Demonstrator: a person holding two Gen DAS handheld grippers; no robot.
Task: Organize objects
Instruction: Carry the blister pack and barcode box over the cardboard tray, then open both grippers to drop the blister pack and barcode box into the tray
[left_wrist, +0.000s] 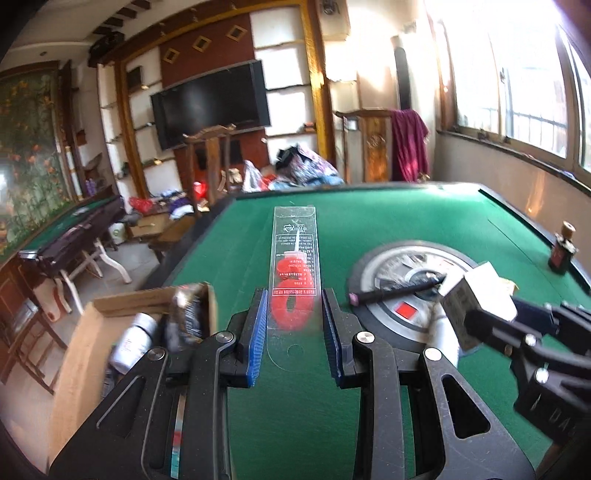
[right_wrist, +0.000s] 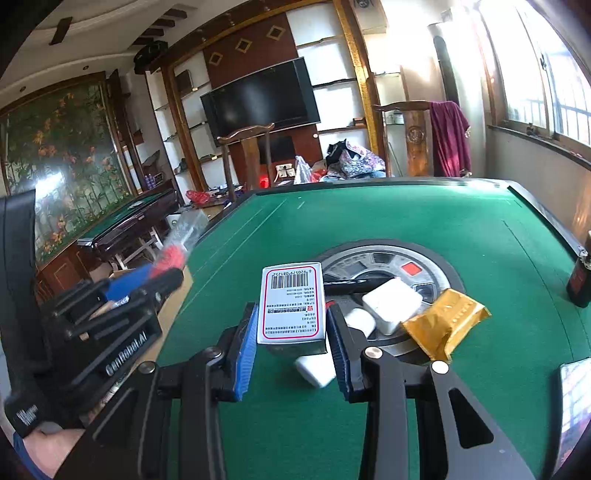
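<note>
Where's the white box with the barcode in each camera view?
Left wrist: the box is at right, held in the right gripper, beside the black pen.
Right wrist: box at centre, between the jaws.
Shared landmark: the round panel in the table.

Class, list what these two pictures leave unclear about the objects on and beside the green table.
- Cardboard box, left wrist view: contents blurred; the left gripper covers its near end.
- Clear packet: print too small to read.
- Small white things, right wrist view: partly hidden behind the white carton and right gripper.
- Dark bottle: cut by the edge.
</note>
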